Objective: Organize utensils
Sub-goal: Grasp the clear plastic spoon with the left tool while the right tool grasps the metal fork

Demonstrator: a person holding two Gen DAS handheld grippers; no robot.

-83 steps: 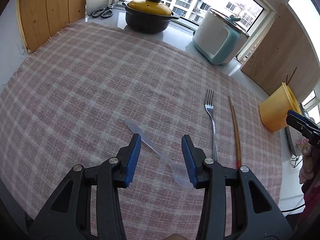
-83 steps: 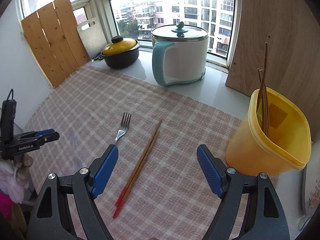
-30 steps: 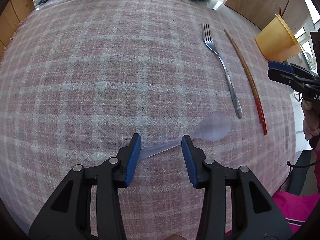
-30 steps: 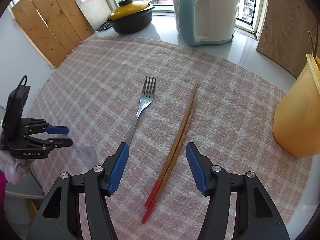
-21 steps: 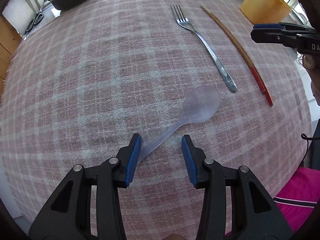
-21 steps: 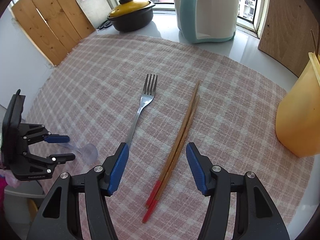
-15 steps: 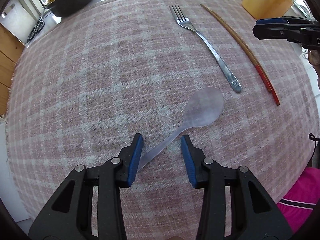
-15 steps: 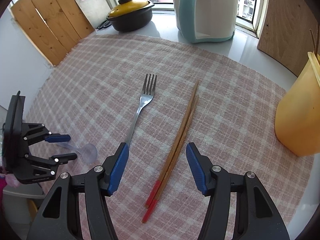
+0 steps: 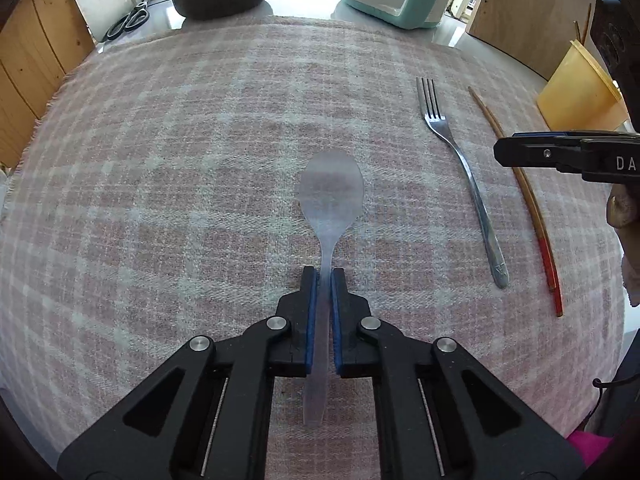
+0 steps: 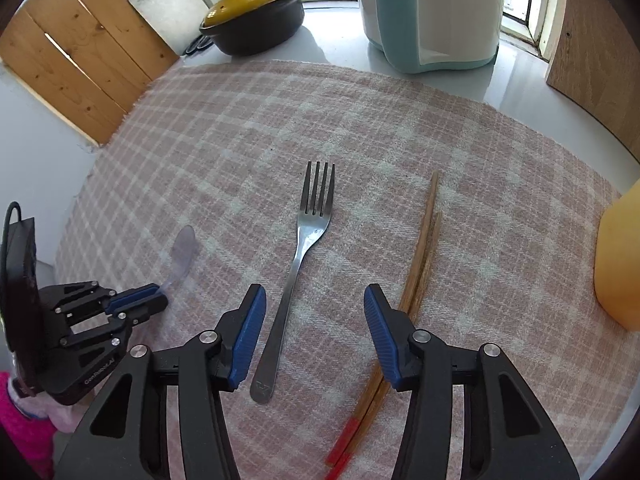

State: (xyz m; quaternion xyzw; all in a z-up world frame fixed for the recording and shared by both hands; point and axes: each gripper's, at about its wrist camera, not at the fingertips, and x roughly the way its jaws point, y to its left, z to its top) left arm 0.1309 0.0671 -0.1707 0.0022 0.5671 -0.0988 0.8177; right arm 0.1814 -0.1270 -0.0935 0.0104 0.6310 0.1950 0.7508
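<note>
A clear plastic spoon (image 9: pixel 331 188) lies on the pink checked cloth (image 9: pixel 180 184), and my left gripper (image 9: pixel 324 276) is shut on its handle, bowl pointing away. In the right wrist view the same spoon (image 10: pixel 184 248) sticks out of the left gripper (image 10: pixel 160 298). My right gripper (image 10: pixel 314 300) hovers over the metal fork (image 10: pixel 300 256). Its jaws are closing, with the fork handle between them near the left pad, untouched. The red-tipped chopsticks (image 10: pixel 420 264) run under its right finger. A yellow holder (image 9: pixel 580 92) with chopsticks in it stands at the far right.
A black pot with a yellow lid (image 10: pixel 256 20), a teal-and-white cooker (image 10: pixel 432 12) and scissors (image 9: pixel 128 24) sit at the back by the window. Wooden boards (image 10: pixel 80 56) lean at the left. The cloth's front edge is close below both grippers.
My left gripper has closed on the spoon handle, and the spoon now points straight ahead. My right gripper has dropped closer to the fork and its jaws have narrowed.
</note>
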